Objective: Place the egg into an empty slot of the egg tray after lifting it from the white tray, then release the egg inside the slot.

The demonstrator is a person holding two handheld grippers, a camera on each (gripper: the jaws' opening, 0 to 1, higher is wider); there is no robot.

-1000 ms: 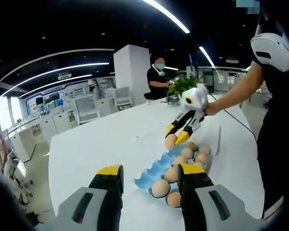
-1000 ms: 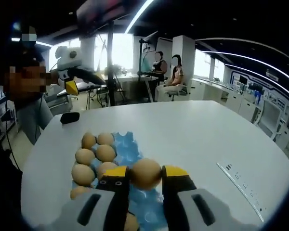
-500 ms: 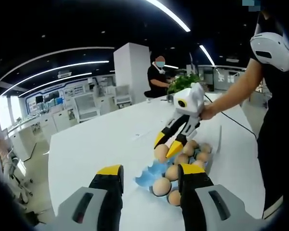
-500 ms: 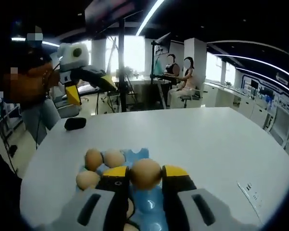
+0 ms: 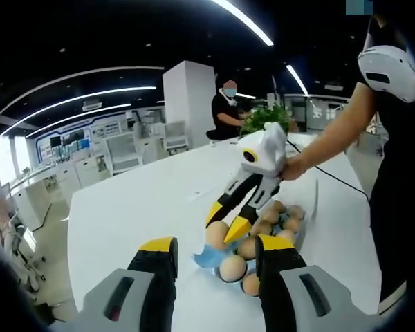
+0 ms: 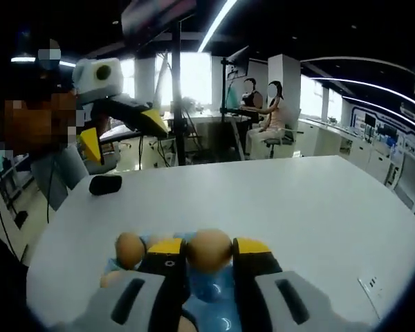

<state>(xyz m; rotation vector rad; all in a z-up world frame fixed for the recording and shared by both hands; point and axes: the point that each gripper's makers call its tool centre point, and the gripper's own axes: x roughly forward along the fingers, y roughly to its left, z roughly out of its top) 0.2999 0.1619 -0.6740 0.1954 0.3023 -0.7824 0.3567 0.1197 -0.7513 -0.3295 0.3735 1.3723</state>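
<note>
My right gripper (image 6: pixel 209 250) is shut on a brown egg (image 6: pixel 209 248), held just over the near end of the blue egg tray (image 6: pixel 211 297). In the left gripper view the same right gripper (image 5: pixel 225 229) comes in from the right, with the egg (image 5: pixel 218 234) between its yellow-tipped jaws above the blue egg tray (image 5: pixel 206 257). Several brown eggs (image 5: pixel 233 266) sit in the tray's slots. My left gripper (image 5: pixel 214 252) stands open in the foreground with nothing between its fingers; it also hangs raised as the left gripper (image 6: pixel 121 117) in the right gripper view.
The tray lies on a large white table (image 5: pixel 145 207). A small black object (image 6: pixel 106 184) rests near the table's far left edge. A person (image 5: pixel 394 173) stands at the right. Seated people (image 6: pixel 259 111) and office furniture are in the background.
The right gripper has carried the egg along the tray toward my left gripper and lower. In the right gripper view the tray has slid down beneath the jaws.
</note>
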